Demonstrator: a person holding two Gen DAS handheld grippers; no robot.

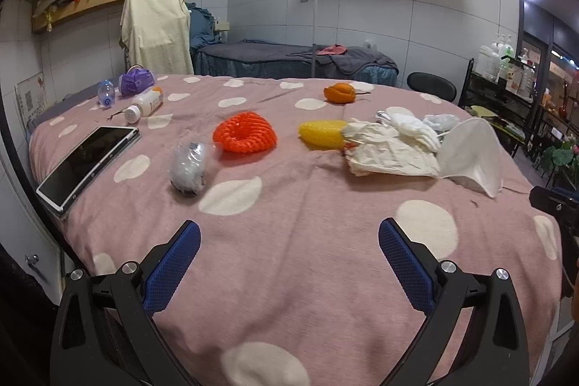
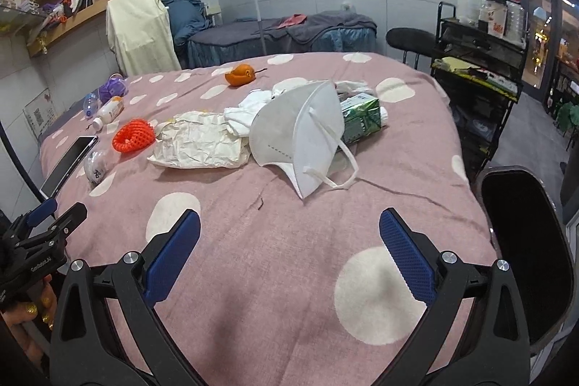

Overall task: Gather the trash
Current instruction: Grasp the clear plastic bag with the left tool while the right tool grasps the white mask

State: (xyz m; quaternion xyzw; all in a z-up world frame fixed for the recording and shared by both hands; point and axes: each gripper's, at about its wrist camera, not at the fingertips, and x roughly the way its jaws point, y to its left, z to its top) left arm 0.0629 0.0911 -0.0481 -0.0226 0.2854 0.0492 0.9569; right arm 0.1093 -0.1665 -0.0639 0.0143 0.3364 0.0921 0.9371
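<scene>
Trash lies on a pink dotted bedspread (image 1: 289, 259). A white face mask (image 2: 304, 132) lies over a green carton (image 2: 362, 118), beside crumpled cream paper (image 2: 202, 143) and white tissues (image 2: 249, 114). An orange foam net (image 1: 246, 132), a yellow foam net (image 1: 322, 132), a crumpled clear plastic wrap (image 1: 188, 167) and an orange peel (image 1: 340, 93) lie further off. My left gripper (image 1: 289, 241) is open and empty above the near bedspread; it also shows in the right wrist view (image 2: 54, 212). My right gripper (image 2: 289, 237) is open and empty, short of the mask.
A tablet (image 1: 87, 161) lies at the bed's left edge. A white bottle (image 1: 144, 105), a clear bottle (image 1: 106, 93) and a purple pouch (image 1: 137, 80) sit at the far left. A black chair (image 2: 524, 241) stands at the right, a black rack (image 2: 477, 60) behind it.
</scene>
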